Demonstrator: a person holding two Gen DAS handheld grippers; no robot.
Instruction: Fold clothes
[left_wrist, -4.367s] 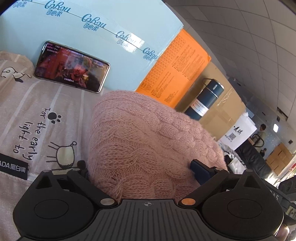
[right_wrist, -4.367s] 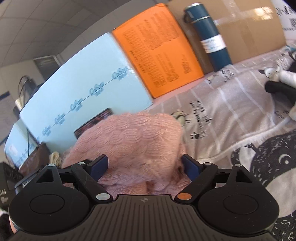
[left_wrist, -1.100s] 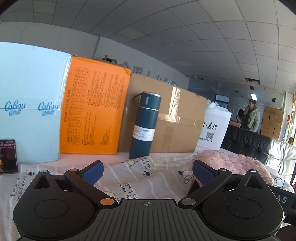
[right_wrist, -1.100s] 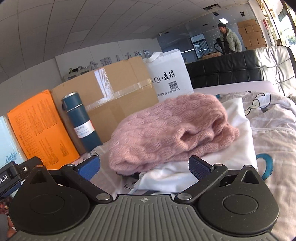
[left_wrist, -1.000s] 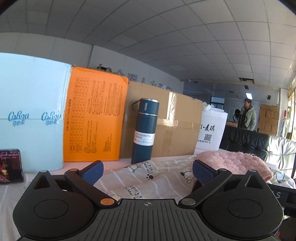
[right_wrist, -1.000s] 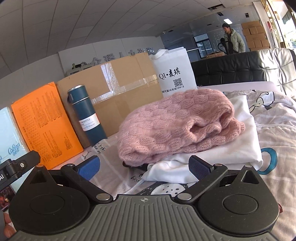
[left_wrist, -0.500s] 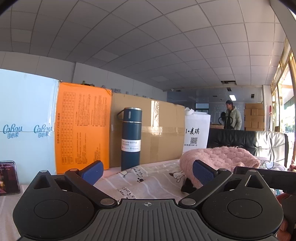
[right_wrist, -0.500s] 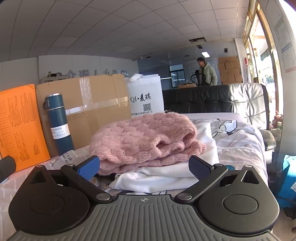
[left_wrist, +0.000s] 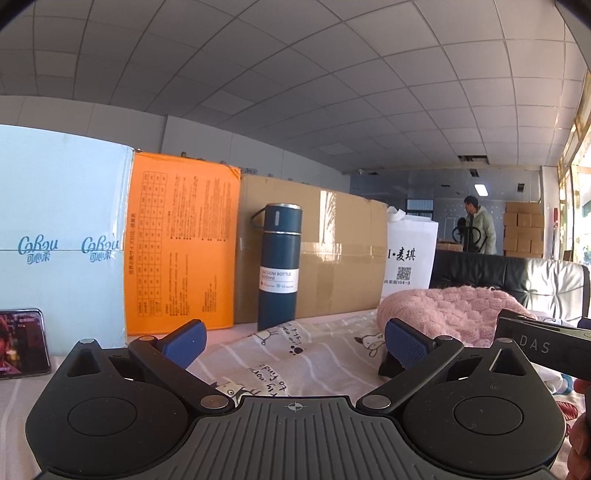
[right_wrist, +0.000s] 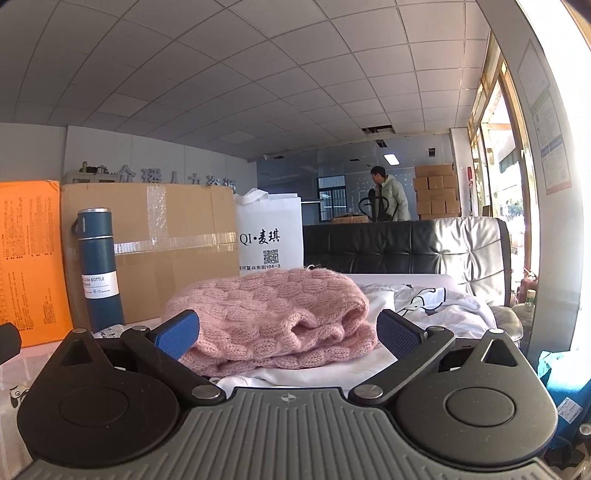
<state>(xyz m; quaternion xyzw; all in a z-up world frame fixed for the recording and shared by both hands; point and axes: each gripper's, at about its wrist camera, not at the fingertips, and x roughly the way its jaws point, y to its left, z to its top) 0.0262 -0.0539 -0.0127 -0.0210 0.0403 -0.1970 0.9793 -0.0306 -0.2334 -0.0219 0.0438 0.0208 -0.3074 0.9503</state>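
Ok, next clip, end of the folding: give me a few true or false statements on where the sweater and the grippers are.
1. The pink sweater lies folded on top of a white garment. True.
2. The right gripper is shut on the sweater. False: its fingers are spread open, holding nothing.
3. The blue vacuum bottle stands upright in front of the cardboard box. True.
4. The left gripper grips the bedsheet. False: it is open and empty.
5. The phone lies on the sweater. False: it leans by the light blue box.
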